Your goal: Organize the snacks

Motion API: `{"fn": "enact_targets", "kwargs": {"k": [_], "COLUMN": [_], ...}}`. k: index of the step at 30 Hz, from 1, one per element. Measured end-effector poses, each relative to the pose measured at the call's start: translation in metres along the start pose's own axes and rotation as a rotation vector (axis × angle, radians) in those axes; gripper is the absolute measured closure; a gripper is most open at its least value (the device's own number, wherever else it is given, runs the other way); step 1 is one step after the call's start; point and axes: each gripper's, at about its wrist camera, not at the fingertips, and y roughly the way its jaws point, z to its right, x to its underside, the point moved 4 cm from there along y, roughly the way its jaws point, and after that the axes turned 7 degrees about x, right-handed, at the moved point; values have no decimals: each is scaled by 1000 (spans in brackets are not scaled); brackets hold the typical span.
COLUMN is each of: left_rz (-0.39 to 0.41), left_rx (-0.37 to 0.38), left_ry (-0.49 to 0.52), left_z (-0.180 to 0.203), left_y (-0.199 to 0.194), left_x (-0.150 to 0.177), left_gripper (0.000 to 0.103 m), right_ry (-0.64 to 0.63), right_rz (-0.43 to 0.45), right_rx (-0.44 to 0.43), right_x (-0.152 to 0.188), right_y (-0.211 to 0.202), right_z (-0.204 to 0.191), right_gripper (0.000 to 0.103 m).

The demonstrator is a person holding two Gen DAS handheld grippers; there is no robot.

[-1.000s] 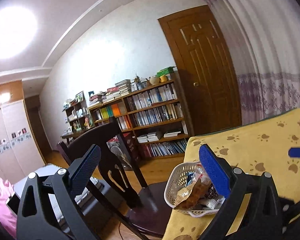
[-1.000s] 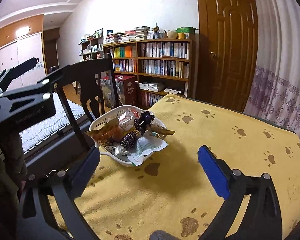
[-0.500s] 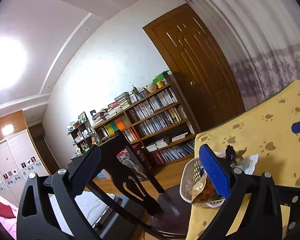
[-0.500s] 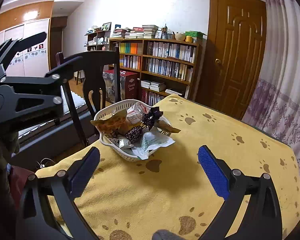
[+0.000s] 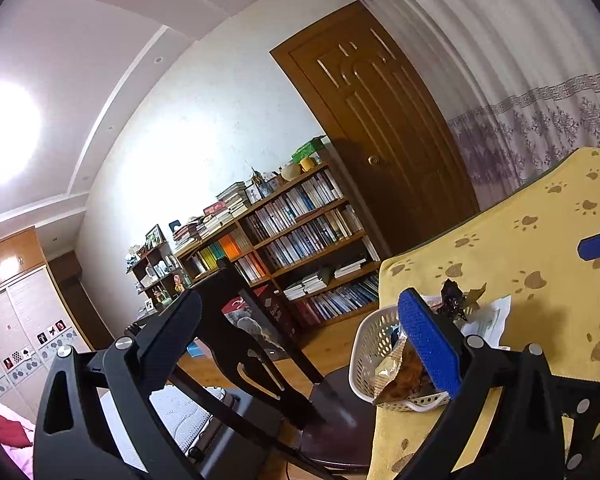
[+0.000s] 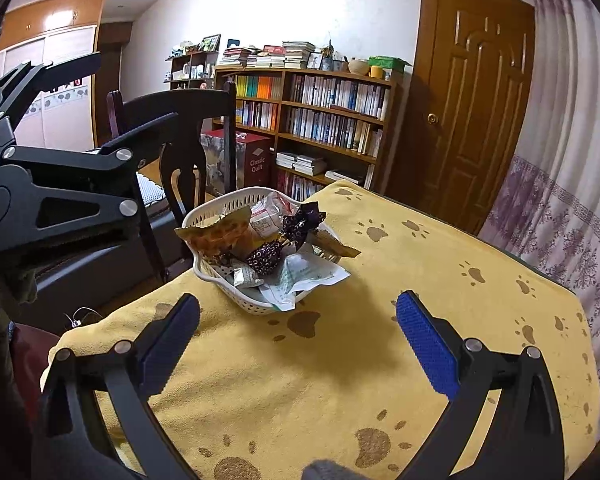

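On the yellow paw-print tablecloth [image 6: 400,264], near its corner by the dark wooden chair [image 6: 188,120], sits the white basket [image 6: 220,208] heaped with wrapped snacks [image 6: 266,254]. Ahead of the right gripper [image 6: 298,324], beyond its fingertips, the basket stands apart; the jaws are spread wide and hold nothing. Off the table's edge, the left gripper [image 5: 300,328] is likewise spread and empty, its blue-padded finger [image 5: 428,340] overlapping the basket in its own view.

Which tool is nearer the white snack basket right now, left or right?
Left, probably. The left tool hangs open just off the table edge beside the white basket. The right tool is open over the yellow cloth, pointing at the basket from further back.
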Motion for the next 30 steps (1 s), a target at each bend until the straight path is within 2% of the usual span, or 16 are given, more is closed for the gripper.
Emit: {"fn": "enact_targets", "kwargs": {"k": [21,30], "left_rz": [-14,-17], "left_rx": [5,6], "left_ry": [28,42], "left_z": [8,10], "left_y": [8,10], "left_x": [3,8], "left_gripper": [3,3], "right_ry": [-26,-45], "right_rz": [18,51], "right_rx": [3,36], "right_x": [4,3], "right_y": [-1,-4], "right_z": [-5,-5], "right_gripper": [5,5]}}
